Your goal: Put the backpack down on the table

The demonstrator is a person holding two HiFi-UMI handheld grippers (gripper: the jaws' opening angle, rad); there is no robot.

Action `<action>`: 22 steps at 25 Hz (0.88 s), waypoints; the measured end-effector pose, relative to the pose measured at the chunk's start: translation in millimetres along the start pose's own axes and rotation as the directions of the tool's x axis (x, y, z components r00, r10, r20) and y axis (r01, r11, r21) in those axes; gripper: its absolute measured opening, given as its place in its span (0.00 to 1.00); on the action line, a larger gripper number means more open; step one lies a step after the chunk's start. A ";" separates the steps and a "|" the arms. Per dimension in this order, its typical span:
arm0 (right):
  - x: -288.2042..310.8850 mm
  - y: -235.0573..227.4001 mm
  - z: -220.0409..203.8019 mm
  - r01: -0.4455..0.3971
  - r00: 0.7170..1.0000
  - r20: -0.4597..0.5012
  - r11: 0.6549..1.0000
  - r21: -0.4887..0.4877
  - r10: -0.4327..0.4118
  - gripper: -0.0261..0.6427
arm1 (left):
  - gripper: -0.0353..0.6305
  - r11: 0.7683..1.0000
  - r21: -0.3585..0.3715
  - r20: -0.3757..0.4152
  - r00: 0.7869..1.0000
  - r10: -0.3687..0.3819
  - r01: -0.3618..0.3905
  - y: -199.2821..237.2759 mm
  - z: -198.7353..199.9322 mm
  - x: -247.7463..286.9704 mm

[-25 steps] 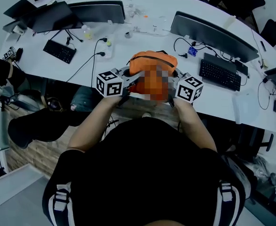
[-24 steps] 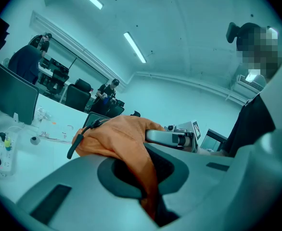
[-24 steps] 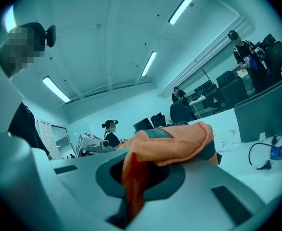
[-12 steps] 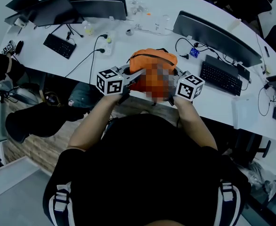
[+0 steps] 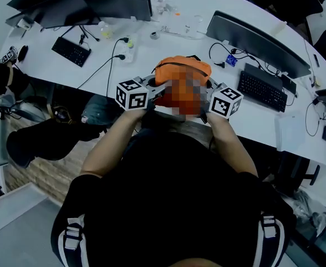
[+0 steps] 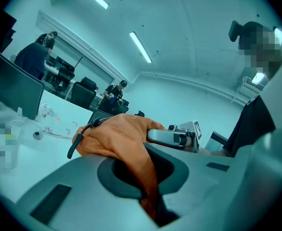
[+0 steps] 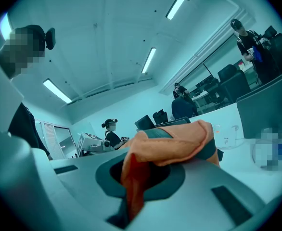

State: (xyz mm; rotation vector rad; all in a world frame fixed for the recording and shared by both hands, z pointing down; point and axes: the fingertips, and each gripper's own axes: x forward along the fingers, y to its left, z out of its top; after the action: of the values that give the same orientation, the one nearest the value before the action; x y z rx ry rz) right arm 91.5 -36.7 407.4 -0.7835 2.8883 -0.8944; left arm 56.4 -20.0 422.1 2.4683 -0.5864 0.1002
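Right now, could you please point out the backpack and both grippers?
backpack [image 5: 181, 67]: head view, its top fabric.
left gripper [image 6: 150, 207]: left gripper view, between shut jaws pinching fabric.
right gripper [image 7: 130, 207]: right gripper view, between shut jaws pinching fabric.

From your head view, the lower front of the orange fabric backpack [image 5: 181, 71] is blurred over. You cannot tell whether its base touches the white curved tabletop [image 5: 157, 52] at the near edge. The jaws of your left gripper [image 5: 154, 90] and right gripper [image 5: 206, 95] are hidden there behind their marker cubes and the fabric. The small clear items [image 5: 166, 10] by the tabletop's far edge are too small to name. The picture's edge cuts off the tabletop's right end.
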 end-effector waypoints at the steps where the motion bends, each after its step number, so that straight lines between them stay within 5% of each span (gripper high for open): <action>1: 1.2 -0.9 0.2 0.004 1.000 -0.002 1.000 -0.001 -0.004 0.08 | 0.11 1.000 -0.001 0.000 1.000 -0.003 0.003 1.5 0.4 0.1; 22: 42.3 -30.5 10.0 0.080 0.997 -0.010 0.997 0.012 -0.080 0.08 | 0.11 0.995 -0.023 -0.037 0.995 -0.095 0.095 53.4 16.9 1.8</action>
State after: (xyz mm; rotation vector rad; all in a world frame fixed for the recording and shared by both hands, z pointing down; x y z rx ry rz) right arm 70.1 -83.4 420.7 -0.9022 2.8748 -0.9251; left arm 33.9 -69.1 437.1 2.4632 -0.4507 0.1024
